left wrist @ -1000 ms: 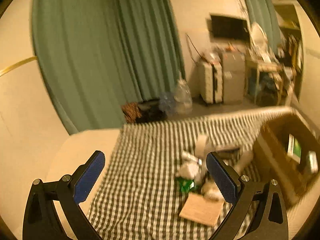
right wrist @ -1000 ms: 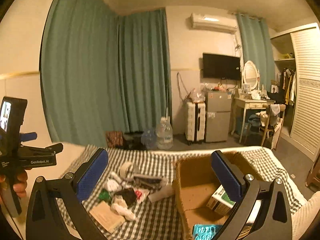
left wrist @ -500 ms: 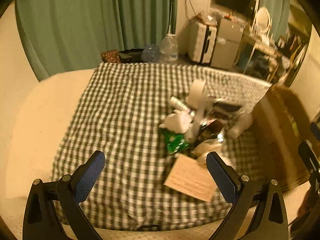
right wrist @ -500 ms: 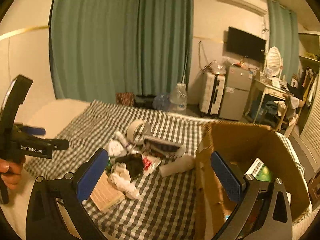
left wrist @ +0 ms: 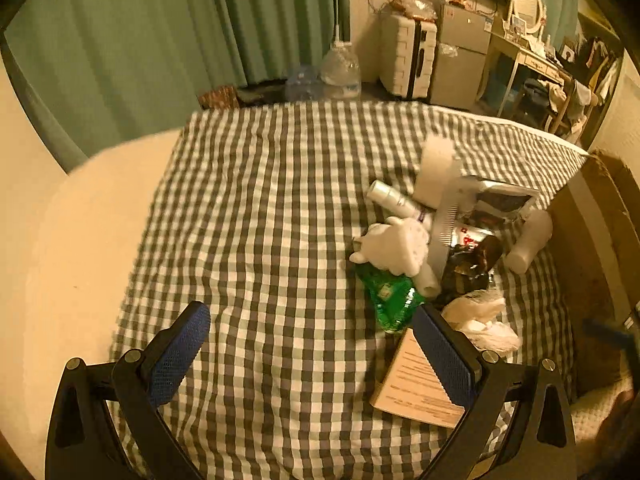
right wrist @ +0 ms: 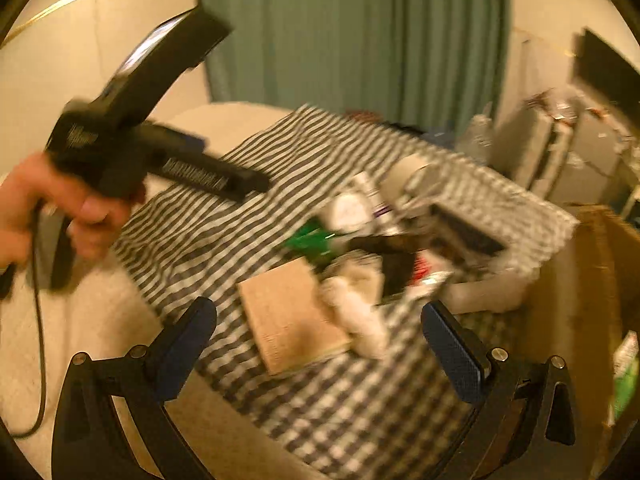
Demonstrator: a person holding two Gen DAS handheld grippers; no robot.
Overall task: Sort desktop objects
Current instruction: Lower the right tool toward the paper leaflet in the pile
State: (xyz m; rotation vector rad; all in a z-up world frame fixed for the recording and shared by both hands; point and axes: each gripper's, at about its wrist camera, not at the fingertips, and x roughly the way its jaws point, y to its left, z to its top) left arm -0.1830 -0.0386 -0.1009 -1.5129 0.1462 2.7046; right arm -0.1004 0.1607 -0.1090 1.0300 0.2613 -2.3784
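Left gripper (left wrist: 308, 354): fingers spread wide, nothing between them; it hangs over the near part of the checked cloth.
Right gripper (right wrist: 320, 344): fingers spread wide, nothing held; it hangs above the near edge of the pile. This view is blurred.
Person's hand (right wrist: 48, 208): one in view, wrapped round the handle of the left gripper, at the left side of the right wrist view.
Pile of objects: on the cloth toward its right side, just beside the box.
Count, left wrist view: one white plush toy (left wrist: 394, 246); one green packet (left wrist: 390, 296) partly under the toy; one tan booklet (left wrist: 420, 384) nearest the front edge; one crumpled white bag (left wrist: 482, 322); one white spray bottle (left wrist: 394, 199) lying flat; one white tube (left wrist: 528, 240) lying against the box side; one roll of white tape (left wrist: 434, 168) at the far end; one dark wrapper (left wrist: 468, 268) mid-pile. Other small items there cannot be told apart.
Cardboard box (right wrist: 580, 300): one, open, at the right edge of the cloth.
Surface: a bed with a dark and white checked cloth (left wrist: 260, 220); plain cream cover to its left.
Room: green curtains (left wrist: 160, 40), a white suitcase (left wrist: 406, 60), two water jugs on the floor.
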